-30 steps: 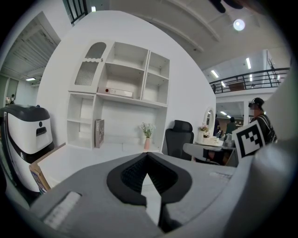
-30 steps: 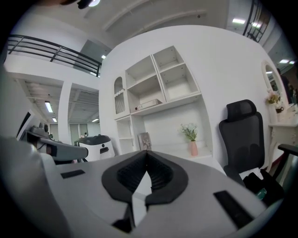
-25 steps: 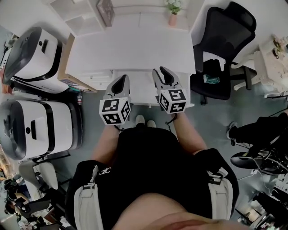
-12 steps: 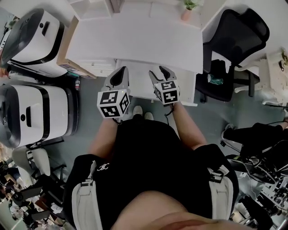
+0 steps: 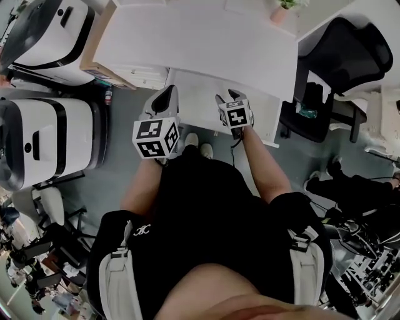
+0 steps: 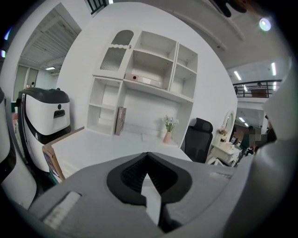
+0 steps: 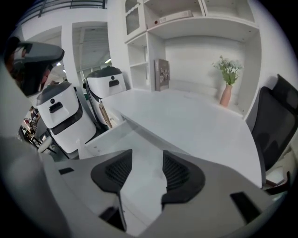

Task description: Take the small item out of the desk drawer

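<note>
White-topped desk (image 5: 200,44) has its drawer (image 7: 106,136) standing open under the front edge. Over the drawer hangs the right gripper (image 7: 146,161), jaws apart and empty. Beside it, the left gripper (image 6: 148,160) has its jaws together on nothing. I cannot make out the small item.

Looking straight down, the person in black stands at a white desk (image 5: 206,44) with its drawer (image 5: 262,122) pulled out. The left gripper (image 5: 167,94) hangs at the drawer's left edge and the right gripper (image 5: 229,97) over its middle, marker cubes facing up. A black office chair (image 5: 350,53) sits off to the right, two big white-and-black machines (image 5: 44,140) stand on the left, and there's a little potted plant (image 5: 281,9) at the desk's back.
</note>
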The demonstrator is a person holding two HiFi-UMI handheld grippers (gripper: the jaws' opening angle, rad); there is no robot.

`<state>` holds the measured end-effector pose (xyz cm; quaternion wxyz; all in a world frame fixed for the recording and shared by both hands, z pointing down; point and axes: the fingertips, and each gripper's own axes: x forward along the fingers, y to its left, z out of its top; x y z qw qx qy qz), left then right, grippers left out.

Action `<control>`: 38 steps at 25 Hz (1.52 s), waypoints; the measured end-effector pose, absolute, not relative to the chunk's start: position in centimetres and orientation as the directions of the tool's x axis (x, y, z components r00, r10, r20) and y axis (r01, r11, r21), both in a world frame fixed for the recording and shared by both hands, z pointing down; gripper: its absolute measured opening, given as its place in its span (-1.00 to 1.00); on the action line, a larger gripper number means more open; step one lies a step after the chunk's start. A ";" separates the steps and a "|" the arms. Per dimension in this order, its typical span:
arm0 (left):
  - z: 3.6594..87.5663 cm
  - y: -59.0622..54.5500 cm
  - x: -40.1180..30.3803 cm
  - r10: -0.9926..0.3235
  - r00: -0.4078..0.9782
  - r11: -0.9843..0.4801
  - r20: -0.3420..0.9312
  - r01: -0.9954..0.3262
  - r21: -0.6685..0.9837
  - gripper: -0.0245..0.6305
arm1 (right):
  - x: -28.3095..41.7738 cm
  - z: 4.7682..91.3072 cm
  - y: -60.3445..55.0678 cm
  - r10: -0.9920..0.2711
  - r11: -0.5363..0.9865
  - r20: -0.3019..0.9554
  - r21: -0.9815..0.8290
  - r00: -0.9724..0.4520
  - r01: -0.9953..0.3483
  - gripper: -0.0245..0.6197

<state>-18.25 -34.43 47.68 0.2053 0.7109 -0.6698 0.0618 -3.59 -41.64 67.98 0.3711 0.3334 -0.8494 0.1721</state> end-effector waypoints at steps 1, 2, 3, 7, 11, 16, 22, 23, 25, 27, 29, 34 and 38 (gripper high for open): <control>48.0 -34.4 -18.5 -0.924 0.090 -0.011 0.371 -0.977 0.211 -0.88 | -3.5 68.9 -41.8 -0.433 0.717 0.758 -0.039 -0.489 -0.696 -0.31; 48.3 -34.4 -18.7 -0.922 0.086 -0.004 0.378 -0.977 0.213 -0.88 | -3.4 69.9 -41.9 -0.424 0.716 0.771 -0.034 -0.474 -0.697 -0.31; 48.6 -34.5 -19.0 -0.919 0.083 0.001 0.385 -0.977 0.214 -0.88 | -3.3 70.8 -41.9 -0.415 0.717 0.786 -0.028 -0.459 -0.696 -0.31; 50.0 -35.4 -19.9 -0.907 0.078 0.014 0.413 -0.976 0.215 -0.88 | -3.2 73.7 -42.9 -0.389 0.738 0.830 0.021 -0.400 -0.674 -0.31; 51.2 -36.3 -20.1 -0.896 0.083 0.015 0.436 -0.976 0.217 -0.88 | -2.8 76.6 -43.9 -0.370 0.725 0.859 0.028 -0.355 -0.688 -0.31; 52.5 -37.0 -20.7 -0.883 0.088 0.015 0.461 -0.977 0.215 -0.88 | -2.1 79.6 -45.5 -0.374 0.691 0.877 0.048 -0.301 -0.721 -0.31; 53.6 -36.7 -21.8 -0.868 0.065 0.046 0.492 -0.977 0.210 -0.88 | -2.1 81.8 -46.6 -0.344 0.688 0.896 0.038 -0.280 -0.724 -0.31; 53.7 -36.6 -21.8 -0.866 0.062 0.050 0.496 -0.976 0.210 -0.88 | -2.0 82.1 -46.7 -0.342 0.690 0.899 0.042 -0.274 -0.722 -0.32; 53.9 -36.2 -21.7 -0.863 0.058 0.055 0.501 -0.977 0.208 -0.88 | -2.0 82.5 -46.8 -0.341 0.690 0.902 0.048 -0.266 -0.723 -0.32; 54.1 -35.8 -21.7 -0.862 0.052 0.060 0.504 -0.977 0.203 -0.88 | -1.9 83.1 -46.8 -0.335 0.690 0.906 0.048 -0.259 -0.723 -0.32; 54.2 -35.4 -21.7 -0.861 0.046 0.065 0.506 -0.978 0.199 -0.88 | -1.6 83.8 -46.7 -0.324 0.694 0.914 0.052 -0.246 -0.718 -0.33; 54.0 -34.0 -22.2 -0.859 0.025 0.083 0.511 -0.979 0.187 -0.88 | -1.5 83.8 -46.3 -0.340 0.714 0.911 0.087 -0.235 -0.695 -0.56; 53.9 -33.3 -22.0 -0.861 0.022 0.085 0.508 -0.979 0.187 -0.88 | -1.9 82.6 -45.3 -0.351 0.737 0.896 0.085 -0.272 -0.670 -0.58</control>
